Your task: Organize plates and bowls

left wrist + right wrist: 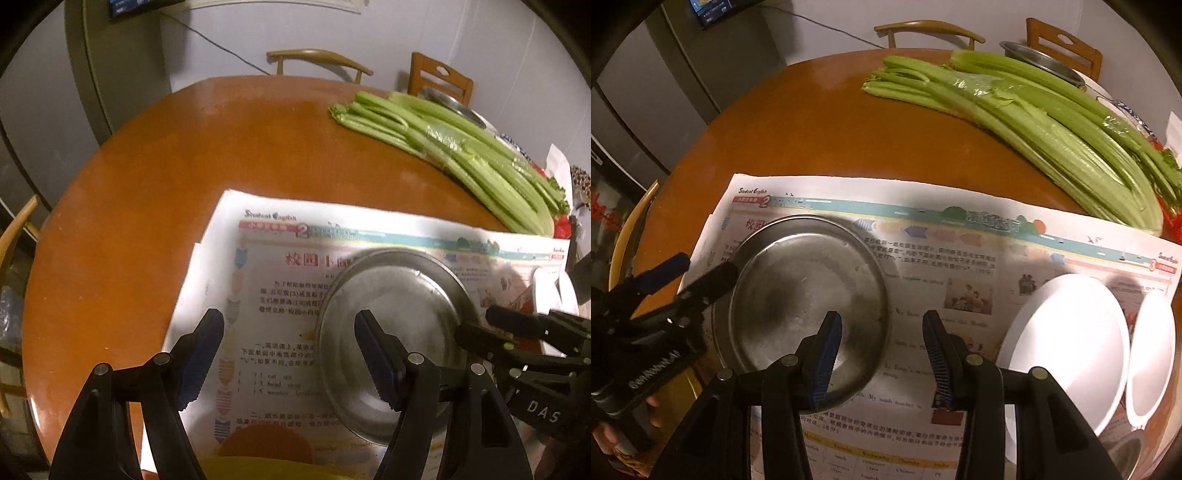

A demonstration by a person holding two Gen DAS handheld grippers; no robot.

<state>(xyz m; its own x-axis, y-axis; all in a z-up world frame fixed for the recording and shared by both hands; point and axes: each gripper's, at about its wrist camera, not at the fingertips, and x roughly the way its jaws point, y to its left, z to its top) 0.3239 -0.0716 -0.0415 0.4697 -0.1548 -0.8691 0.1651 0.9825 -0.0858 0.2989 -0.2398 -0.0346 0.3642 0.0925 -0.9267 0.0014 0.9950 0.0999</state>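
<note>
**Two open grippers above dishes on newspaper**

Seen from the left wrist, the left gripper (pixel 290 360) gapes wide, empty, over a steel plate (pixel 391 332) on newspaper (pixel 266 280).

From the right wrist, the right gripper (pixel 882 354) hangs wide, empty; white bowls (pixel 1067 347) lie right of the plate, celery (pixel 1034 118) beyond on the surface (pixel 812 122).

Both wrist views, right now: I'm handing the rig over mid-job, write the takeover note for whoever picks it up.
Left claw: open, empty, its right finger over the steel plate.
Right claw: open, empty, between the steel plate and the large white bowl.
All sit on the newspaper; a smaller white bowl lies right of the large one. Another steel bowl sits behind the celery.
Done: nothing stacked.
Left: gather plates and bowls.
</note>
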